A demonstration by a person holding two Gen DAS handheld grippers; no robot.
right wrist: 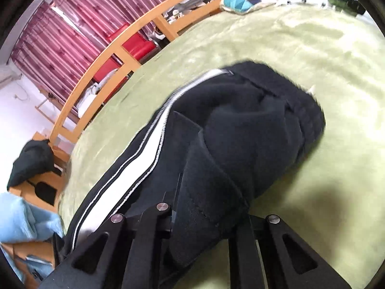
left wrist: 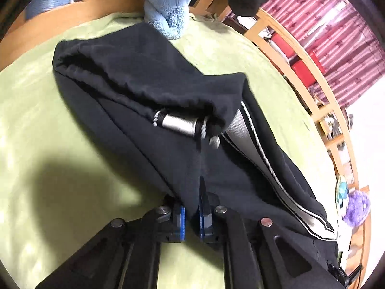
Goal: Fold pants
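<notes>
pants [left wrist: 149,91] lay on green bed cover [left wrist: 48,110], bunched, part-folded, white side stripe showing. left gripper [left wrist: 191,219] pinched fabric edge. right gripper [right wrist: 190,214] clamped on thick fold. judged mid-fold: flattening and final fold left.

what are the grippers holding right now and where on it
Both hold the pants. The left gripper pinches a fabric fold; the right gripper grips fabric beside the white stripe, its fingers hidden.
</notes>
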